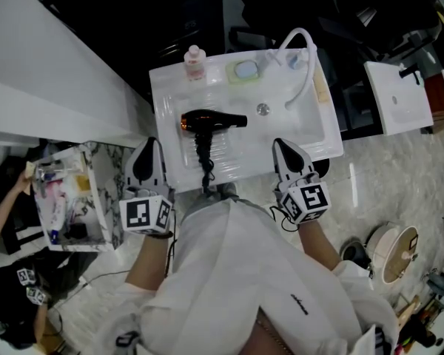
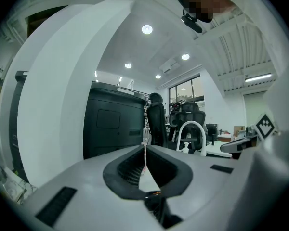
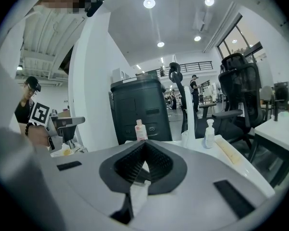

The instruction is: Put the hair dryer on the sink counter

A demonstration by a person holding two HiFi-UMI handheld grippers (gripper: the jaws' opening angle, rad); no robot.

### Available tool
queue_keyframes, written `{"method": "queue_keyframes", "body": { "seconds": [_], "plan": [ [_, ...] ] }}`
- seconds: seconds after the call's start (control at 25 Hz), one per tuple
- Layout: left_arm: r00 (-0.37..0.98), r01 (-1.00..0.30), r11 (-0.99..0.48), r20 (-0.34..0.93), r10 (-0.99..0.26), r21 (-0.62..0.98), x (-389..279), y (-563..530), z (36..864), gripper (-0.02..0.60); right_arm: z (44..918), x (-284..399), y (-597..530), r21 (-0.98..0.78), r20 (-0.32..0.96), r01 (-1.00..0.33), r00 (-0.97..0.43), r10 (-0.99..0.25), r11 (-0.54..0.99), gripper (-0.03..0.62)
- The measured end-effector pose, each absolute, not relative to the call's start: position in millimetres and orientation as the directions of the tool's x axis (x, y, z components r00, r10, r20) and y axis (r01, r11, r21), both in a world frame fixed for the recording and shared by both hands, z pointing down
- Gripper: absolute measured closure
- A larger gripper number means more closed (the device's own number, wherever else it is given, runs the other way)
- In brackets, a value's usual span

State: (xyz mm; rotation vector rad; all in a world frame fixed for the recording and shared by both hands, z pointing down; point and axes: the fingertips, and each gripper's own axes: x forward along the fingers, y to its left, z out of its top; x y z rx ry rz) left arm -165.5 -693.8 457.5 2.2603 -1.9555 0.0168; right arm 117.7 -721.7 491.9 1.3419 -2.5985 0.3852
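I find my left tool [image 1: 149, 148] and right tool [image 1: 283, 148] both clenched on nothing, the hair dryer [image 1: 207, 120] lying on the table [image 1: 166, 87].

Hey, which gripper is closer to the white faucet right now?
Right. The right gripper is at the sink counter's front edge, almost straight below the faucet in the head view. The left gripper is by the counter's front left corner, farther off sideways.
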Motion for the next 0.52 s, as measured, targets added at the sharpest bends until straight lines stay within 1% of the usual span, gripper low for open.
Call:
{"method": "queue_keyframes", "body": {
  "seconds": [0.52],
  "plan": [
    [0.158, -0.983, -0.147, 0.109, -0.981, 0.109, -160.2, -693.2, 453.4, 0.546, 490.6, 119.3, -720.2, -0.131, 0.306, -0.823, -0.564, -0.767, 0.553, 0.577]
  ]
}}
